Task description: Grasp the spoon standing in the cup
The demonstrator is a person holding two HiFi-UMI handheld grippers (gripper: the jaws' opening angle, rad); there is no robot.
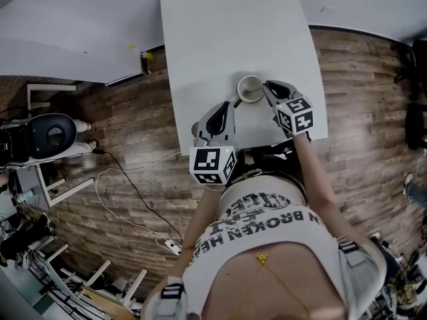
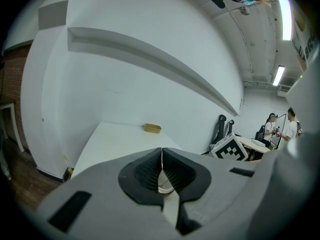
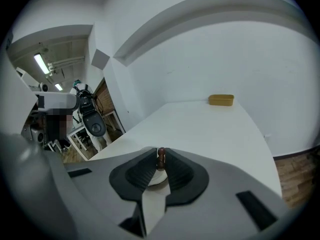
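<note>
A pale cup point(image 1: 251, 89) stands near the front edge of the white table point(image 1: 213, 32). My left gripper point(image 1: 235, 104) is at the cup's near-left side, its jaws closed with a thin pale edge of the cup point(image 2: 162, 156) pinched between the pads. The cup's rim point(image 2: 166, 187) shows below them. My right gripper point(image 1: 267, 89) reaches the cup from the right. In the right gripper view the spoon's brown knobbed handle point(image 3: 161, 154) stands up out of the cup point(image 3: 154, 179), and the right gripper point(image 3: 161, 160) is shut on it, both pads touching. The spoon's bowl is hidden.
A small tan block point(image 3: 221, 100) lies at the table's far edge against the white wall. Wooden floor surrounds the table, with a white cable point(image 1: 127, 192) and a dark round machine point(image 1: 47, 135) to the left. People stand far off to the right point(image 2: 280, 129).
</note>
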